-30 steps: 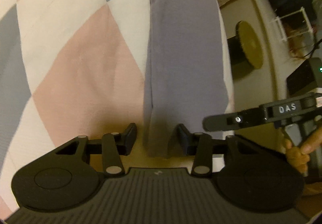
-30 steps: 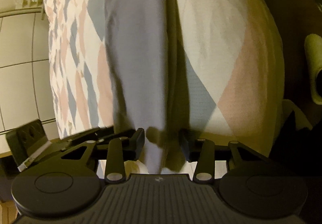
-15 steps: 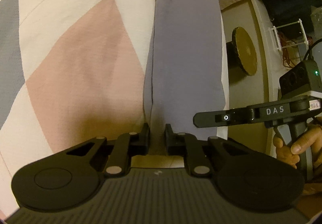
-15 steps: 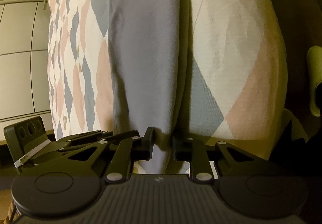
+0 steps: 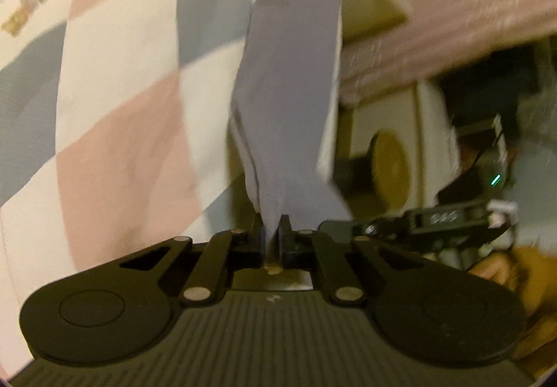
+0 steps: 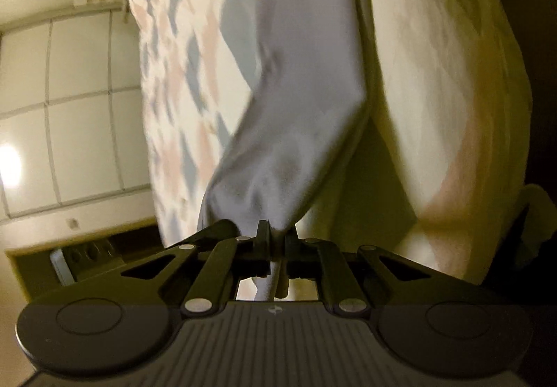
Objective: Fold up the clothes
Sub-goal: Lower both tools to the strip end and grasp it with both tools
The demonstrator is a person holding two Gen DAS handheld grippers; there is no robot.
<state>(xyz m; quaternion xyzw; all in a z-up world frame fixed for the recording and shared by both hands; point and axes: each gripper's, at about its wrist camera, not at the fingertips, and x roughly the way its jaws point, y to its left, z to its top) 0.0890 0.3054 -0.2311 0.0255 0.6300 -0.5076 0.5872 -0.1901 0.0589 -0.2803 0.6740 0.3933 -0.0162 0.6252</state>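
A: Status on the left claw?

B: We see it clenched on the near end of the grey garment, low centre of the left view. Cloth bunches into the jaws, then runs up to the top edge of the frame.

A: Right claw?

B: Same. Clamped on a grey fold, garment fanning out above it, centre of the right view. A bit of cloth pokes through below the jaws.

A: Where does the garment sit?

B: Over the bed's checked cover, which fills the left half of the left view. Near end looks lifted off it; far end we can't resolve, both frames are blurred.

A: Anything else in shot?

B: In the left view the right claw's body shows at right centre, with a hand under it, lower right. Dark stool with a yellow top sits beside the bed. The right view has white cabinet doors at left.
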